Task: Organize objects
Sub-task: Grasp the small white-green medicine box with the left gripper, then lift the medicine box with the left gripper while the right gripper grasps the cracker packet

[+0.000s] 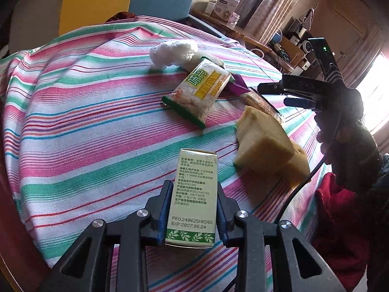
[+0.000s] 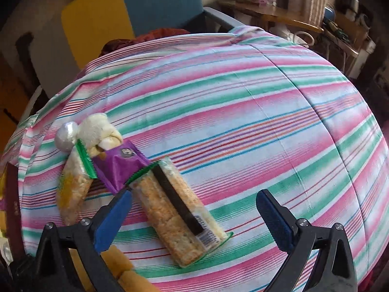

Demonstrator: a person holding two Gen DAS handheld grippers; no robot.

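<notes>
Green-white carton (image 1: 193, 194) upright in left claw (image 1: 193, 209); snack packets (image 1: 197, 95), sponge (image 1: 262, 143) on cloth.

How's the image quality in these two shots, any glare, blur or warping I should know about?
Left wrist view: sharp on the green box in the left gripper, blown-out window glare at the right edge, the sponge slightly smeared. Right wrist view: softer overall, striped cloth and snack packet a bit blurred, no glare. Both views bend the table into a dome, with dark corners.
</notes>
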